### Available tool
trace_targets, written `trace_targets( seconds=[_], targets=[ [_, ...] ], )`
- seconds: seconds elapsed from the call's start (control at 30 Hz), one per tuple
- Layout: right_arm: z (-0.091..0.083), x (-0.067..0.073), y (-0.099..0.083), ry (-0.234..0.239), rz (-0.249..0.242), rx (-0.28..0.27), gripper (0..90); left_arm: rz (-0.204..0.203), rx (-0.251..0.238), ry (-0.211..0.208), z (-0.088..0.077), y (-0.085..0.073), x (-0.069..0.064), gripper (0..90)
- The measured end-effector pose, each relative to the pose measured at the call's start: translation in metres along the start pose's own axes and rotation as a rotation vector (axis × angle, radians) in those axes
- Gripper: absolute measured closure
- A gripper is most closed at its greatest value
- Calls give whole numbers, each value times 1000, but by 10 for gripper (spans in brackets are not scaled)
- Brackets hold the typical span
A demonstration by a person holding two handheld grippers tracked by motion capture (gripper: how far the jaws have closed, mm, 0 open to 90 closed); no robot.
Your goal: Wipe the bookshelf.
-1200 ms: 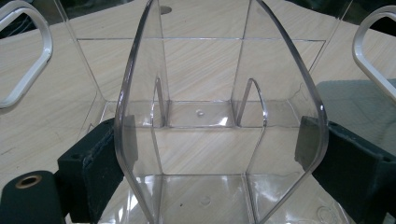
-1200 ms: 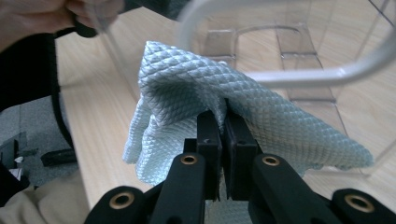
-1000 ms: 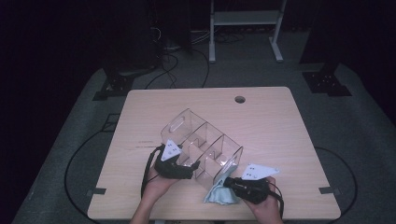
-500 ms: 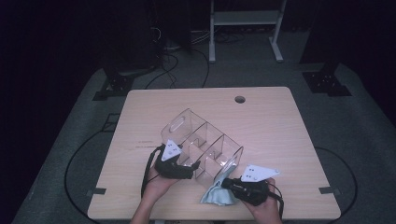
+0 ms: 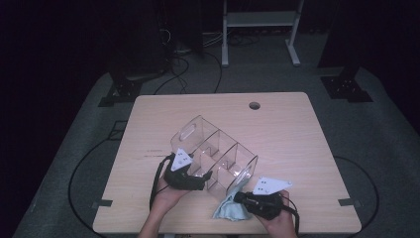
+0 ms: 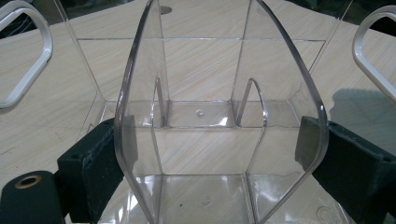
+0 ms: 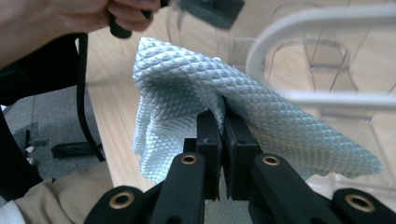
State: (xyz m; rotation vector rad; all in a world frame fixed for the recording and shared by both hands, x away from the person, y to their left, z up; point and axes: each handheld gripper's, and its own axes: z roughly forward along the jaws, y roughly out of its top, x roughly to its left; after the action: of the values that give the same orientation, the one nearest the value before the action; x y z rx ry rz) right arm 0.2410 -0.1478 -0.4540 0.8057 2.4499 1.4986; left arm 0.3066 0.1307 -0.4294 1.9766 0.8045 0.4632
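1. Cleaning of a clear acrylic organizer [image 5: 215, 158] appears to be under way: it lies tipped on the near half of the tabletop [image 5: 287, 129], its open compartments facing the person.
2. The left gripper [image 5: 190, 179] steadies it, jaws spread wide and pressed against the outer sides of the organizer's near end wall, as the left gripper view shows [image 6: 219, 121].
3. The right gripper [image 5: 240, 198], jaws pressed together, pinches a pale blue waffle-weave cloth [image 7: 196, 93]; the cloth hangs just beside the organizer's near right corner [image 5: 230, 208].
4. The next move, judging by the layout, calls for carrying the cloth onto a clear wall and rubbing while the left gripper keeps its hold firm.
5. The tabletop is light wood with a cable hole [image 5: 254, 105] near its far edge.
6. Beyond lie a grey floor with trailing cables, a white metal frame [image 5: 260, 20] and dark surroundings.
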Motion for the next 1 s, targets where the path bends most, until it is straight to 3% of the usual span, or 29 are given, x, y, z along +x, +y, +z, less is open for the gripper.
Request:
trace_targets(
  seconds=[0.3,0.5,0.83,1.0],
  targets=[
    [12,-1,-11,11,13,59,858,3,1,-3,0,0,1,94],
    [13,-3,-12,15,17,69,858,3,1,-2,0,0,1,94],
    [-9,4,12,4,-13,-43,858,5,5,-1,0,0,1,94],
    [-12,4,15,5,-14,-58,858,3,4,0,0,0,1,94]
  ],
)
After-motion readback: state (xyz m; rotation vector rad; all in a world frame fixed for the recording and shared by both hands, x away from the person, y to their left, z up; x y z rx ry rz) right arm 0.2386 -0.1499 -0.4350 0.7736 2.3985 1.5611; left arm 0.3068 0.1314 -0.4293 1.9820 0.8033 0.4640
